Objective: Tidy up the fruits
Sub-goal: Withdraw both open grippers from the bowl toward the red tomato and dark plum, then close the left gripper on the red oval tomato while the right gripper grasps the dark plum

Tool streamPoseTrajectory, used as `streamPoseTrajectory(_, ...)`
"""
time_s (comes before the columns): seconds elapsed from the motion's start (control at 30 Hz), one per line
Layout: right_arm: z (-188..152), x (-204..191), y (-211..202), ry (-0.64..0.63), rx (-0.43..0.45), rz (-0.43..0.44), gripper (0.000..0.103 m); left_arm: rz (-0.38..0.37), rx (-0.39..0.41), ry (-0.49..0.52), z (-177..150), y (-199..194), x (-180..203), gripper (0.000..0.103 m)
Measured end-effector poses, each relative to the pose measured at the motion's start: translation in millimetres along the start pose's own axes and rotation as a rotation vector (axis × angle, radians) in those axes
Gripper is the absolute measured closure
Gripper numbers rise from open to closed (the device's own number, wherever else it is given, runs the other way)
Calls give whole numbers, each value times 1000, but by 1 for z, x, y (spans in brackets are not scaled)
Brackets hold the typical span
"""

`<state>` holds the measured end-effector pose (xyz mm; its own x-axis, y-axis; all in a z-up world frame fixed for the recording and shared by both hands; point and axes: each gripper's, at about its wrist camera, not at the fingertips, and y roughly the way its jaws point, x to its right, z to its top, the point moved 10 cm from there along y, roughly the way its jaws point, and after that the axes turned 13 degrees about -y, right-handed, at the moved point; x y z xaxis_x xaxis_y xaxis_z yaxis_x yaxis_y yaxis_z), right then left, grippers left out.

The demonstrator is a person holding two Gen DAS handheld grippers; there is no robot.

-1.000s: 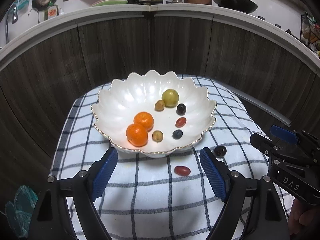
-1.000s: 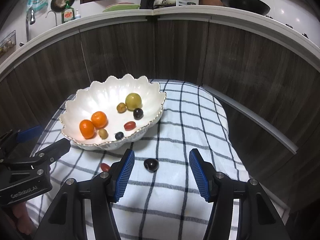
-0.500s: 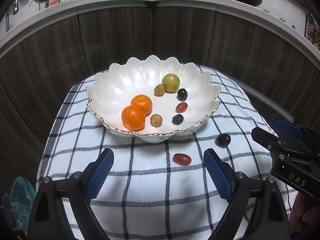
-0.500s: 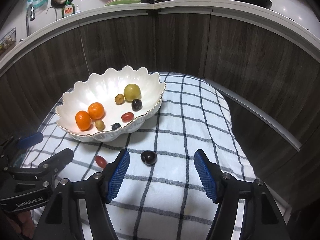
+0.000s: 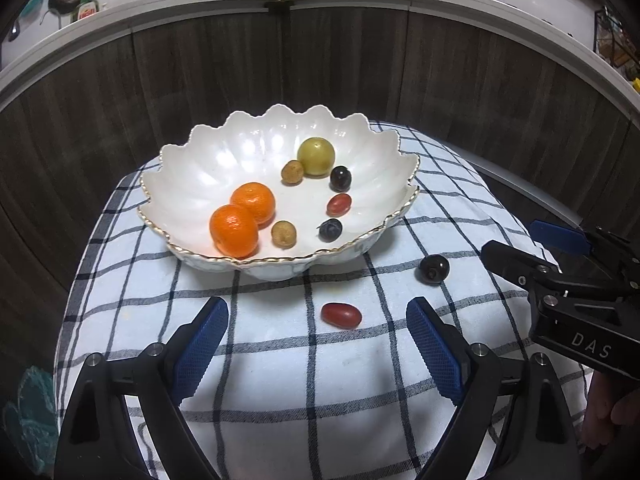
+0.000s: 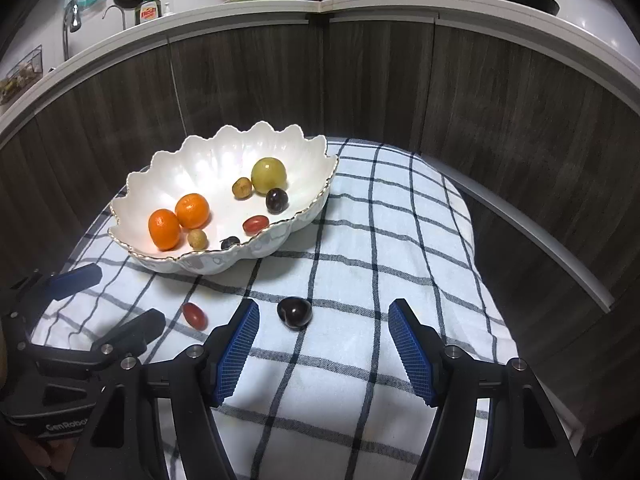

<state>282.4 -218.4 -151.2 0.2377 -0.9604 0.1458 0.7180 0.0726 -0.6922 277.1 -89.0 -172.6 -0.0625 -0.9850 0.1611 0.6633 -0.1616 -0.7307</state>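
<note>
A white scalloped bowl point(image 5: 192, 184) point(image 6: 160, 176) sits on a checked cloth and holds two oranges point(image 5: 234, 230), a yellow-green fruit point(image 5: 316, 151) and several small fruits. A red grape tomato point(image 5: 341, 315) point(image 6: 195, 315) and a dark plum point(image 5: 434, 268) point(image 6: 295, 311) lie loose on the cloth in front of the bowl. My left gripper point(image 5: 318, 340) is open, with the tomato just ahead between its fingers. My right gripper point(image 6: 324, 344) is open, with the plum just ahead, nearer its left finger. Both are empty.
The checked cloth point(image 5: 320, 400) point(image 6: 400, 240) covers a small raised surface with drop-offs all round. A dark wood-panel wall point(image 5: 360, 60) with a white counter edge point(image 5: 472, 8) curves behind. The right gripper's body point(image 5: 580, 312) shows at the left view's right edge.
Both grippers have drawn back and risen a little from the bowl; the bowl and loose fruits sit higher in view. Both stay open. The fruits have not moved.
</note>
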Motion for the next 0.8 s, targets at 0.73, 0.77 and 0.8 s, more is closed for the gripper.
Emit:
streamPoseTrajectory(0.73, -6, -12, 44, -40, -25, 76, 35, -46, -79, 28, -14, 43, 6, 37)
streamPoseTrajectory(0.77, -6, -13, 46, -38, -28, 80, 35, -48, -85, 27, -14, 44, 6, 40)
streamPoseTrajectory(0.8, -7, -13, 48, -37, -31, 85, 35, -51, -91, 26, -15, 46, 5, 41)
